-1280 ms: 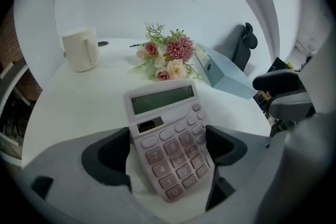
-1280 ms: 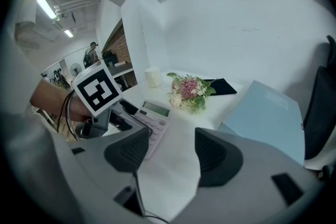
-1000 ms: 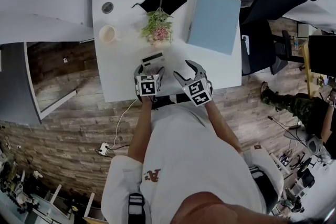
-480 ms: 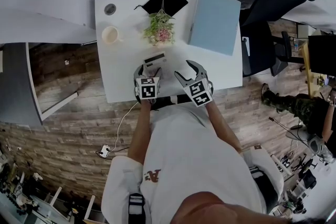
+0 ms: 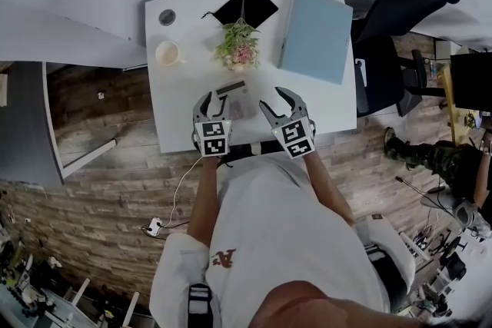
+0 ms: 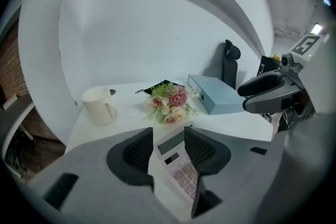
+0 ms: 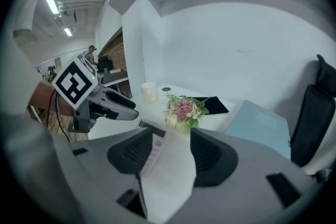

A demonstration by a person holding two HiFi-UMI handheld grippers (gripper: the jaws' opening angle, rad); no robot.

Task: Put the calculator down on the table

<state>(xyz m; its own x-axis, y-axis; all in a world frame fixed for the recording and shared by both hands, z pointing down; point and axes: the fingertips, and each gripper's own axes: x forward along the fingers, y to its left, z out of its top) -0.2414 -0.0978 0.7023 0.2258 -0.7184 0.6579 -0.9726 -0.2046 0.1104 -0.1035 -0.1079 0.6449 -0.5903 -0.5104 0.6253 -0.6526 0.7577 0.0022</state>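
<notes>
The grey calculator [image 5: 234,97] lies flat on the white table [image 5: 177,107], near its front edge, with nothing holding it. My left gripper [image 5: 215,100] hovers just left of it and short of it. Its jaws are closing, and in the left gripper view the calculator [image 6: 176,162] shows through the gap, lower down on the table, with the pads off it. My right gripper [image 5: 275,98] hangs to the calculator's right. Its jaws are also closing a little, with only table top and the calculator's edge [image 7: 151,153] seen between them.
Behind the calculator stands a small bunch of flowers [image 5: 237,44]. A white mug [image 5: 166,53] sits at the back left, a black pouch [image 5: 244,5] at the back edge, and a pale blue box file [image 5: 317,33] at the right. A black office chair [image 5: 400,4] stands beyond the table's right end.
Both grippers have lifted and drawn back toward the person, the left one more. The left jaws have narrowed. The calculator stays on the table.
</notes>
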